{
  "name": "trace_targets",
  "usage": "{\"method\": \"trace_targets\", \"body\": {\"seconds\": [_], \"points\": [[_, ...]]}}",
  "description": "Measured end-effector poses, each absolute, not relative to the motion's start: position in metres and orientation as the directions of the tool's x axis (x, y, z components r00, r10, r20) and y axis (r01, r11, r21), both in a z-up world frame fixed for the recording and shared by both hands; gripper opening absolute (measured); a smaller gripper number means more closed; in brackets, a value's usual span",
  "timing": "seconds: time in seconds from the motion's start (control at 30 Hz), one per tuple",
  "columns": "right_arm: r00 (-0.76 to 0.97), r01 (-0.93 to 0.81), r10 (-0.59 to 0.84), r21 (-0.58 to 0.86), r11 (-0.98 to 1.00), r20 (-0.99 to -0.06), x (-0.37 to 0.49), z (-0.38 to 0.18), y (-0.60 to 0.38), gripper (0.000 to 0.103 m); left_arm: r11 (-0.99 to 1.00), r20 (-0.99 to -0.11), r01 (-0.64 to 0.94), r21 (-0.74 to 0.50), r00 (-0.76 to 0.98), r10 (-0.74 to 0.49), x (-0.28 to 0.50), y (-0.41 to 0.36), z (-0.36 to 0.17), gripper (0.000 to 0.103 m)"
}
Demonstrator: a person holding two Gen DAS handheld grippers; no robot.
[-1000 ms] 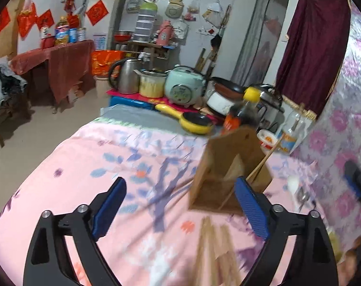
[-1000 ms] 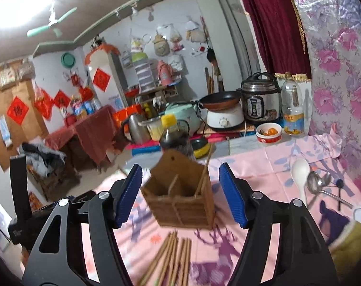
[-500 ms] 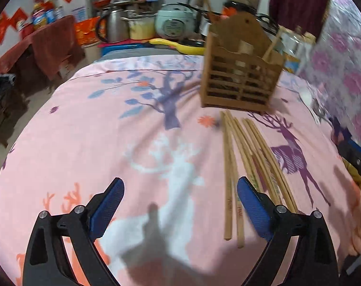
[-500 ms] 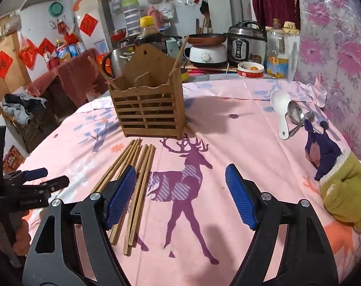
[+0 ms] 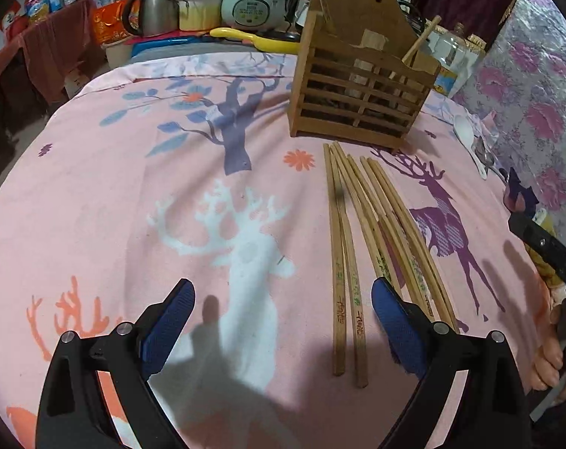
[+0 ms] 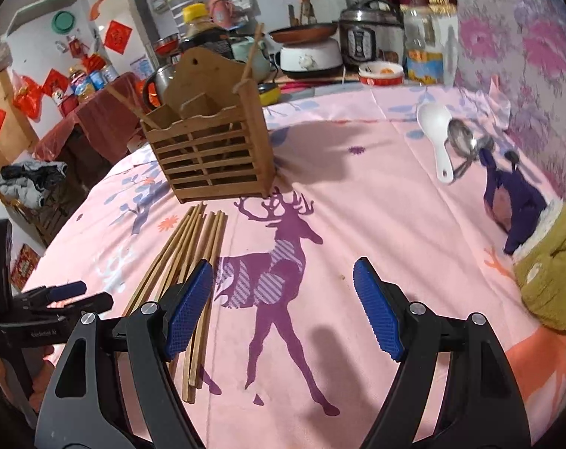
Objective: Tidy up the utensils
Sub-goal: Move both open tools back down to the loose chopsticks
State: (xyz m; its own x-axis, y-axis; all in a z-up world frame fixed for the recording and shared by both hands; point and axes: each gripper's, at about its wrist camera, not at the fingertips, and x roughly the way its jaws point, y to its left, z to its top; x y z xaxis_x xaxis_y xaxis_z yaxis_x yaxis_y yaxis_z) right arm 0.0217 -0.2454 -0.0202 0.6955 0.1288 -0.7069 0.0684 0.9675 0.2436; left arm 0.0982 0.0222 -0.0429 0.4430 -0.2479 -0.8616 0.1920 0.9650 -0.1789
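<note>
Several wooden chopsticks (image 5: 361, 239) lie side by side on the pink deer-print tablecloth (image 5: 133, 205), in front of a slatted wooden utensil holder (image 5: 357, 86) that has a chopstick or two standing in it. My left gripper (image 5: 279, 321) is open and empty, low over the cloth, its right finger beside the chopsticks' near ends. My right gripper (image 6: 283, 307) is open and empty, with its left finger over the chopsticks (image 6: 185, 258). The holder (image 6: 212, 149) stands beyond them. A white spoon (image 6: 438, 134) and a metal spoon (image 6: 464, 142) lie at the far right.
A purple and mustard glove (image 6: 537, 247) lies at the right edge of the table. Behind the table stand a rice cooker (image 5: 253, 5), a kettle (image 5: 152, 9), a pressure cooker (image 6: 365, 41) and a bottle (image 6: 419, 48). A floral wall covering (image 5: 537, 86) closes the right side.
Both grippers have tilted down and dropped toward the table. The chopsticks and holder, earlier far ahead, now lie close in front. Both stay open.
</note>
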Motion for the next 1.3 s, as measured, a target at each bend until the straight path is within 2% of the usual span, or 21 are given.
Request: {"method": "trace_targets", "body": {"seconds": [0.33,0.73,0.83,0.87,0.93,1.0,1.1,1.3], "points": [[0.678,0.105,0.147,0.293,0.95,-0.72,0.026,-0.026,-0.258,0.076,0.973,-0.891,0.212,-0.093,0.419,-0.177,0.106,0.006,-0.059,0.084],[0.67,0.113,0.155,0.306,0.945,-0.726,0.028,-0.028,-0.26,0.076,0.976,-0.89,0.212,-0.045,0.435,-0.135,0.108,0.003,-0.061,0.082],[0.666,0.113,0.157,0.306,0.945,-0.73,0.028,-0.029,-0.259,0.076,0.967,-0.882,0.256,0.014,0.458,-0.108,0.101,-0.01,-0.061,0.065],[0.666,0.112,0.156,0.305,0.946,-0.73,0.028,-0.029,-0.258,0.076,0.961,-0.877,0.277,0.023,0.467,-0.113,0.099,-0.015,-0.059,0.052],[0.668,0.114,0.151,0.3,0.947,-0.729,0.028,-0.029,-0.258,0.076,0.947,-0.867,0.315,0.058,0.487,-0.109,0.093,-0.024,-0.058,0.036],[0.669,0.115,0.147,0.297,0.948,-0.729,0.028,-0.029,-0.259,0.076,0.94,-0.865,0.333,0.071,0.49,-0.108,0.092,-0.028,-0.058,0.008],[0.666,0.119,0.147,0.299,0.947,-0.731,0.028,-0.03,-0.26,0.076,0.952,-0.865,0.294,0.085,0.496,-0.075,0.097,-0.02,-0.059,0.007],[0.657,0.093,0.179,0.314,0.945,-0.732,0.028,-0.03,-0.257,0.073,0.984,-0.884,0.165,-0.066,0.448,-0.134,0.115,0.021,-0.058,0.007]]}}
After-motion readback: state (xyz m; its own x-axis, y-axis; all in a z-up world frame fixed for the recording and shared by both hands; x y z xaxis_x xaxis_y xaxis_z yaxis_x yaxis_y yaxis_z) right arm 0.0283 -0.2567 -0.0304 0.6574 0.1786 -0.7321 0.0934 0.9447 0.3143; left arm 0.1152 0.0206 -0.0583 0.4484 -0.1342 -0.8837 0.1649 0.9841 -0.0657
